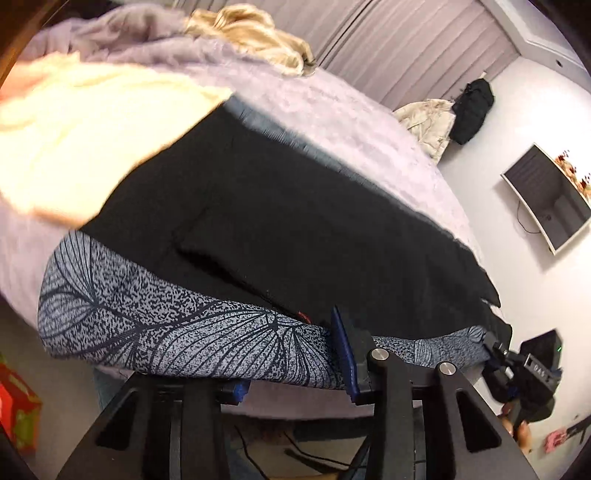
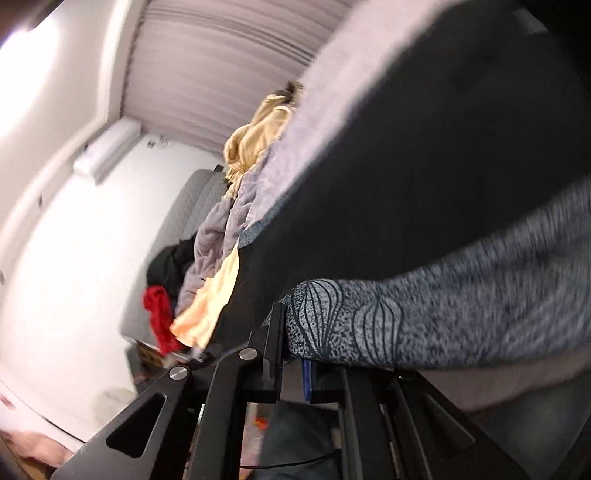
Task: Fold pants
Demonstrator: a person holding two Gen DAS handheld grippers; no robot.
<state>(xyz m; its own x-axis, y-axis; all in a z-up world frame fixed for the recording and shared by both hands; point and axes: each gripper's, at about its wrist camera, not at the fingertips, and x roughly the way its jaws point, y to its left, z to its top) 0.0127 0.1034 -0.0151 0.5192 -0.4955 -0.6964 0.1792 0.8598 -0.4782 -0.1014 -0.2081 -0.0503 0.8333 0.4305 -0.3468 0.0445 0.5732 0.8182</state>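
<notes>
My left claw (image 1: 295,373) is closed on the near edge of the pants (image 1: 295,229), at the grey patterned band (image 1: 177,325) that runs along this edge. 1 finger with a blue pad (image 1: 345,354) stands on top of the band, and the other finger (image 1: 236,391) shows only its blue tip under the cloth, so the fabric is pinched between the 2. My right claw (image 2: 291,350) is also closed on the same band (image 2: 369,325): its black finger (image 2: 275,339) presses against the rounded end of the grey cloth, and a blue pad (image 2: 306,380) shows just below the fabric. In the left view I can see the right claw (image 1: 517,365) at the far right end of the band, well apart from my left claw, so the 2 claws hold the near edge at 2 places. The pants are black with this grey leaf pattern, and they lie spread flat on a lilac blanket (image 1: 332,110) on the bed. A cream cloth (image 1: 92,140) lies on the left, touching the black fabric and covering its corner. At the far side of the bed there is a heap of golden cloth (image 1: 255,33). In the right view a red garment (image 2: 159,321) hangs beside the bed, near an orange-yellow cloth (image 2: 210,310). On the white wall at the right hangs a white open box shelf (image 1: 546,199), grey inside; what it holds I cannot tell. The right view is blurred.
</notes>
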